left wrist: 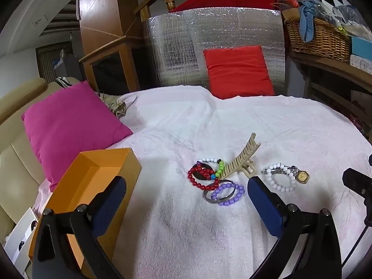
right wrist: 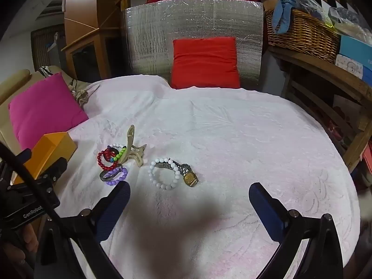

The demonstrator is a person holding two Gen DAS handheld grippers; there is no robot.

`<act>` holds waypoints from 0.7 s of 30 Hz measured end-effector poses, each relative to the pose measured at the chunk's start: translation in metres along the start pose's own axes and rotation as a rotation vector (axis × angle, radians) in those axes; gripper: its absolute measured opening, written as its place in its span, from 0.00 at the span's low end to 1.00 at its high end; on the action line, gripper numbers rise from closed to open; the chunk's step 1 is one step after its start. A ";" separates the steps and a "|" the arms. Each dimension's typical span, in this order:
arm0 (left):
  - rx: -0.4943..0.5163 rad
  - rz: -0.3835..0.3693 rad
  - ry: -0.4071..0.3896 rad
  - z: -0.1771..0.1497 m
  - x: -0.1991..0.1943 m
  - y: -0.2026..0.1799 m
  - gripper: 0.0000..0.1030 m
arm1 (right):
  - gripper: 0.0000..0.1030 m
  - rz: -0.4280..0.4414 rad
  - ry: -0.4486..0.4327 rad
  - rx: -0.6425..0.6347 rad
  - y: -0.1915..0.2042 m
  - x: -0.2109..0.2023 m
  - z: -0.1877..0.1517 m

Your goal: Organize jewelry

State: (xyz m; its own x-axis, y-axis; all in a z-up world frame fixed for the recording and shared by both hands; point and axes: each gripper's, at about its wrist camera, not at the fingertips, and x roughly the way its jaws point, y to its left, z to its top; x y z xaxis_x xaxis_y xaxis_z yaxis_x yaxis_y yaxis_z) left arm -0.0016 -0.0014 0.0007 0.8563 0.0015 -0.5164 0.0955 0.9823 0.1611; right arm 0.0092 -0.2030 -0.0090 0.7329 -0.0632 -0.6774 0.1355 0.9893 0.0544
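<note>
Jewelry lies in a loose pile on a white towel [left wrist: 186, 220]: a red bead bracelet [left wrist: 200, 179], a purple bead bracelet [left wrist: 229, 194] over a metal bangle [left wrist: 208, 196], a multicolour bead bracelet [left wrist: 217, 165], a beige hair claw [left wrist: 241, 160], a white bead bracelet [left wrist: 280, 177] and a gold watch [left wrist: 301, 176]. An open orange box [left wrist: 93, 186] stands at the left. My left gripper [left wrist: 186, 193] is open and empty, just short of the pile. My right gripper [right wrist: 189, 197] is open and empty, near the white bead bracelet [right wrist: 164, 174] and the watch [right wrist: 190, 177].
A pink cushion [left wrist: 69, 125] lies behind the box, a red cushion [left wrist: 237, 72] leans on a silver foil panel [left wrist: 186, 44]. A wicker basket [left wrist: 318, 37] sits on a wooden shelf at the right. The left gripper's body [right wrist: 28, 193] shows in the right wrist view.
</note>
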 end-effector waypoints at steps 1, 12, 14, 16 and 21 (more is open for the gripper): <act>0.005 0.002 -0.006 0.000 -0.002 -0.002 1.00 | 1.00 0.001 -0.001 0.000 -0.001 -0.001 0.000; 0.011 -0.004 -0.009 0.000 -0.006 -0.007 1.00 | 1.00 -0.011 0.000 -0.010 -0.004 -0.006 -0.002; 0.008 -0.002 -0.005 -0.001 -0.005 -0.007 1.00 | 1.00 -0.012 -0.002 -0.011 -0.003 -0.006 -0.002; 0.005 0.000 -0.002 -0.001 -0.003 -0.006 1.00 | 1.00 -0.012 -0.002 -0.013 -0.003 -0.006 -0.003; -0.007 -0.001 -0.003 -0.002 -0.002 -0.004 1.00 | 1.00 -0.012 -0.002 -0.018 -0.002 -0.005 -0.003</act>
State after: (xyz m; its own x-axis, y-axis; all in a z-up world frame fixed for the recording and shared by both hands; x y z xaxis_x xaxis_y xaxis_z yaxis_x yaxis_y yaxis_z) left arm -0.0050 -0.0054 -0.0006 0.8580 -0.0001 -0.5136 0.0929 0.9835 0.1550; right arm 0.0036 -0.2041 -0.0078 0.7328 -0.0751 -0.6762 0.1324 0.9906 0.0335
